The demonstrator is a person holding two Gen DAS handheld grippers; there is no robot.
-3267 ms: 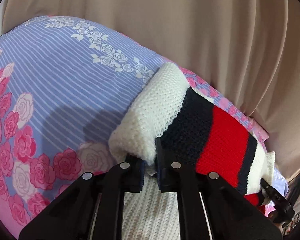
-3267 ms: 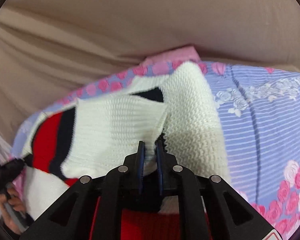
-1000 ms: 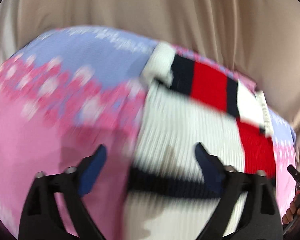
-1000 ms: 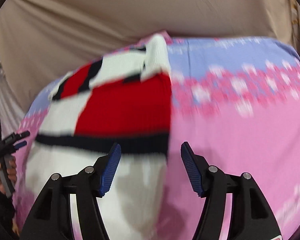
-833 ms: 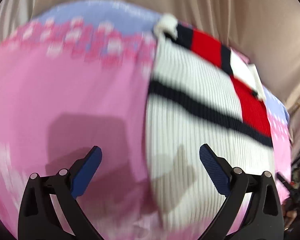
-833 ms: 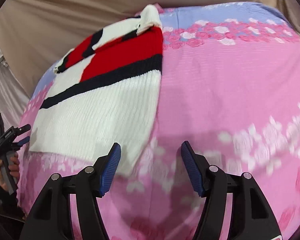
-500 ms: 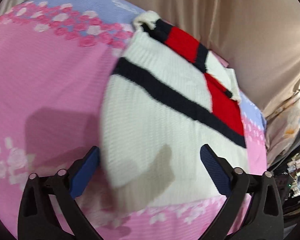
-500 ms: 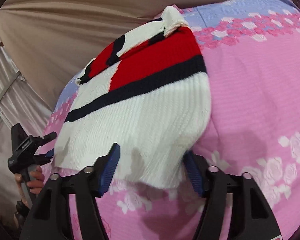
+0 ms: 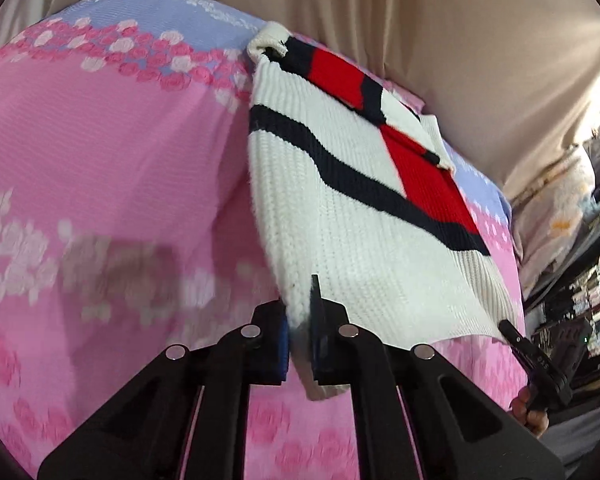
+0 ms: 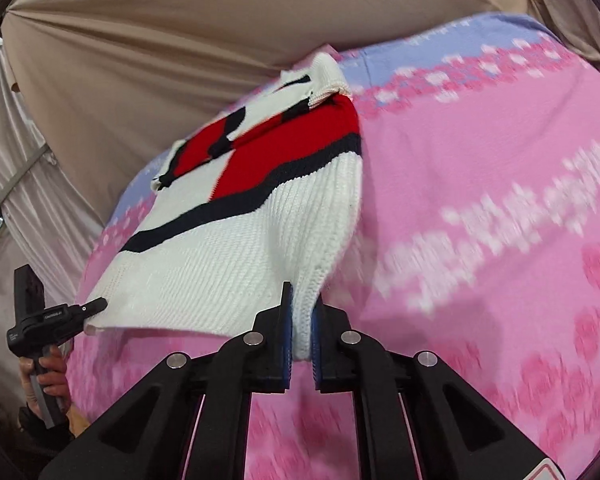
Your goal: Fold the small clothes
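Observation:
A small knitted sweater (image 9: 364, 216), white with red blocks and navy stripes, lies on a pink and lilac flowered bedsheet (image 9: 112, 152). Its sleeves are folded in over the top. My left gripper (image 9: 299, 320) is shut on the sweater's near left hem corner, which is lifted off the sheet. In the right wrist view the same sweater (image 10: 236, 248) shows, and my right gripper (image 10: 301, 324) is shut on its near right hem corner. Each gripper is seen at the edge of the other's view, held by a hand.
Beige curtain fabric (image 9: 420, 20) hangs behind the bed. At the far right of the left wrist view stand cluttered shelves (image 9: 592, 292). Grey drapes (image 10: 16, 184) hang to the left in the right wrist view. The sheet (image 10: 500, 200) stretches bare to both sides of the sweater.
Both grippers let go of the folded sleeves, drew back open to the sweater's hem, and have now shut on its two near corners, lifting them slightly.

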